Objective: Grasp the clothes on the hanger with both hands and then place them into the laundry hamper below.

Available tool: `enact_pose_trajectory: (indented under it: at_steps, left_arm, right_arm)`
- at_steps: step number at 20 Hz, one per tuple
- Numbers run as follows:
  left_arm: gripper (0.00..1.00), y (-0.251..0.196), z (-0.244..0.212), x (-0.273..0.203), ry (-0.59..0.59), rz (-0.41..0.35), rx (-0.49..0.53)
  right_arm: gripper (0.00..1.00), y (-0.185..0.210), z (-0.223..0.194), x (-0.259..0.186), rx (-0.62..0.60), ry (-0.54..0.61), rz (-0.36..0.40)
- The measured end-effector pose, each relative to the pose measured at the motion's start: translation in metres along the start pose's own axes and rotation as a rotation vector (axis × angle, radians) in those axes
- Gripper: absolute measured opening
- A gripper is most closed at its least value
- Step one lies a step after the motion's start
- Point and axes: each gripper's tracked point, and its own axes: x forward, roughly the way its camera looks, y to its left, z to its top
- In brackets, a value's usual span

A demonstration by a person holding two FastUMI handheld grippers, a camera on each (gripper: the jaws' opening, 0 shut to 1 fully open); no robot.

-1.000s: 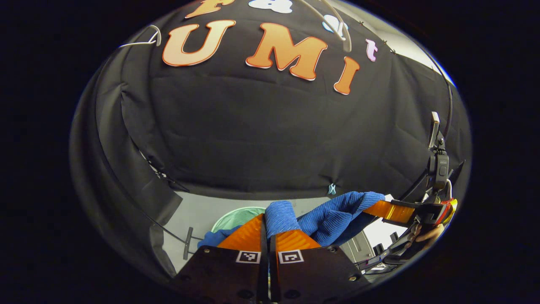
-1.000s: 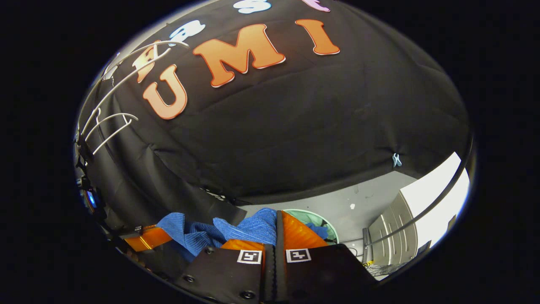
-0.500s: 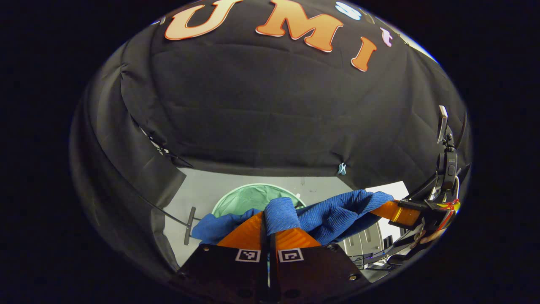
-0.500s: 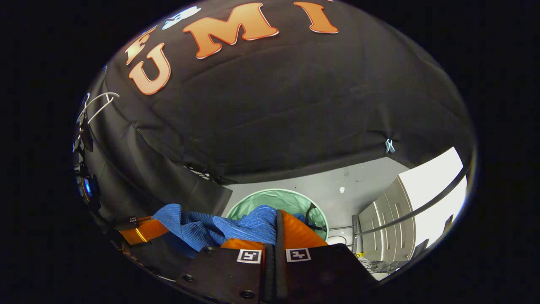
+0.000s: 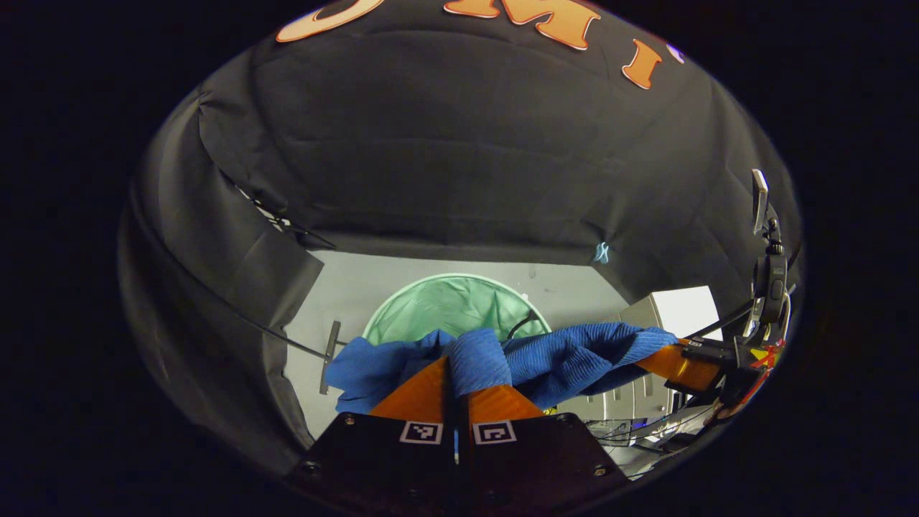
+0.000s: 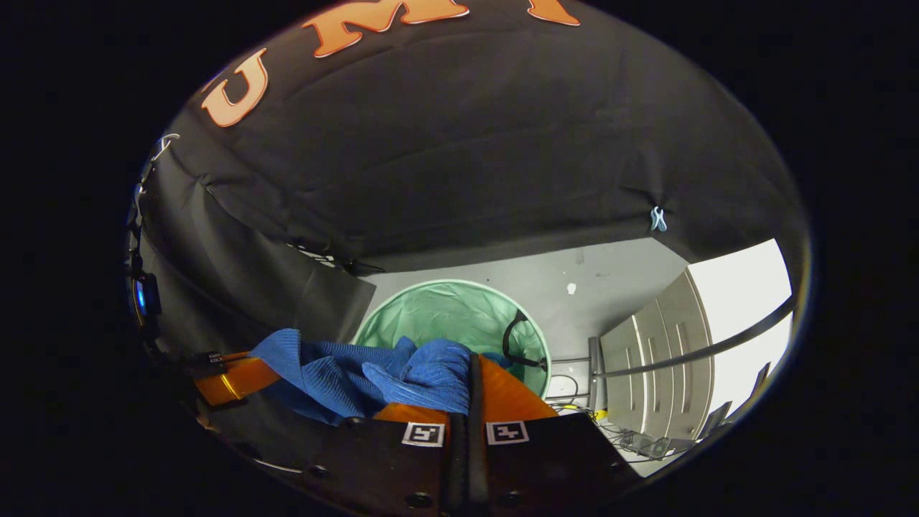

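While held off the hanger: the blue garment [image 5: 574, 359] was strung between the two grippers, sagging in the middle, above the floor and hamper.
Left gripper: the left gripper [image 5: 456, 373] had its orange fingers closed together on a fold of the cloth, which bulged up between the tips.
Right gripper: the right gripper [image 6: 470, 377] was likewise pinched tight on another bunch of the fabric; from the left gripper view it appeared off to the side, at the far end of the cloth.
Hamper: the green laundry hamper [image 6: 402, 316] stood open on the grey floor [image 6: 610, 287], below and ahead of the garment; its black handle [image 6: 511, 341] sat at the rim.
Done: the grasp with both grippers and the lift away from the hanger looked complete.
Left: lowering the cloth into the hamper's mouth and letting go with both sides.
Doubt: whether the hanging edge of the garment already touched the hamper rim could not be told, since the fingers hid that part.
Beside: grey cabinets [image 6: 646, 345] stood near the hamper.
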Motion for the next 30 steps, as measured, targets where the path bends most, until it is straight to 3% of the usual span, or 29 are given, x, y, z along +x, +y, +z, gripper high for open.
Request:
enact_pose_trajectory:
  at_steps: [10,15,16,17,18,20,21,22,23,24,27,28,29,30]
  left_arm:
    - [0.02,0.003,-0.019,0.021,0.108,0.032,-0.004]
    - [0.04,0.010,-0.051,0.028,0.223,0.059,-0.031]
    - [0.04,0.011,-0.056,0.029,0.236,0.064,-0.035]
    - [0.05,0.011,-0.060,0.028,0.246,0.072,-0.038]
    - [0.07,0.012,-0.063,0.027,0.254,0.079,-0.043]
    - [0.10,0.011,-0.072,0.024,0.277,0.076,-0.064]
    - [0.05,0.009,-0.075,0.024,0.284,0.073,-0.076]
    - [0.22,0.009,-0.076,0.025,0.286,0.076,-0.085]
    - [0.27,0.011,-0.078,0.023,0.285,0.084,-0.088]
    - [0.44,0.011,-0.078,0.020,0.283,0.088,-0.087]
    - [0.45,0.009,-0.083,0.017,0.280,0.086,-0.089]
    - [0.51,0.008,-0.083,0.014,0.281,0.088,-0.091]
    - [0.48,0.009,-0.084,0.013,0.277,0.087,-0.092]
    - [0.56,0.009,-0.085,0.010,0.273,0.087,-0.095]
  right_arm:
    - [0.08,-0.014,-0.027,0.026,0.017,0.097,-0.030]
    - [0.10,-0.024,-0.049,0.034,0.022,0.171,-0.057]
    - [0.10,-0.026,-0.051,0.035,0.017,0.180,-0.062]
    - [0.16,-0.027,-0.055,0.034,0.016,0.189,-0.063]
    - [0.10,-0.027,-0.056,0.033,0.016,0.195,-0.061]
    - [0.14,-0.028,-0.053,0.033,0.018,0.187,-0.063]
    - [0.13,-0.028,-0.050,0.030,0.020,0.182,-0.059]
    - [0.16,-0.027,-0.048,0.029,0.022,0.178,-0.056]
    - [0.18,-0.028,-0.047,0.030,0.021,0.173,-0.056]
    - [0.44,-0.030,-0.044,0.029,0.018,0.168,-0.060]
    - [0.55,-0.032,-0.047,0.025,0.016,0.163,-0.060]
    - [0.66,-0.033,-0.050,0.024,0.016,0.164,-0.061]
    - [0.66,-0.033,-0.053,0.022,0.016,0.163,-0.060]
    - [0.67,-0.030,-0.055,0.020,0.018,0.163,-0.055]
